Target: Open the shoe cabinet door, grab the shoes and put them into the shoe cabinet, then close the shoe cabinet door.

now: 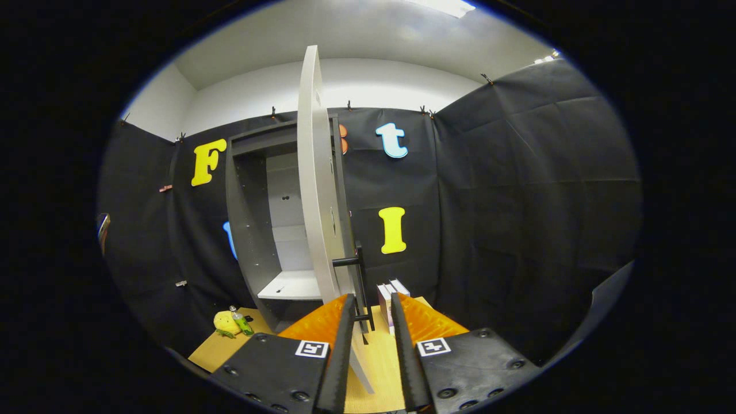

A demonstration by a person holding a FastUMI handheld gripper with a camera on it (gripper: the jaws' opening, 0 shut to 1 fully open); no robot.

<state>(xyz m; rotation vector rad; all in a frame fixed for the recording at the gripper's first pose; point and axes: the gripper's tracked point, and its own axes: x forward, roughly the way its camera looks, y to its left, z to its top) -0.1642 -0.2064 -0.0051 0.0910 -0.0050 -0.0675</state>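
Gripper view: hand-held gripper (371, 307) set narrow around the door handle (359, 287), contact uncertain. Cabinet door (316, 190) stands edge-on, wide open. Risk: handle slipping out, door swinging back. White shoes (392, 292) sit just beyond the fingers on the counter (374, 356); cabinet (270, 230) interior behind, door edge partly obstructing.
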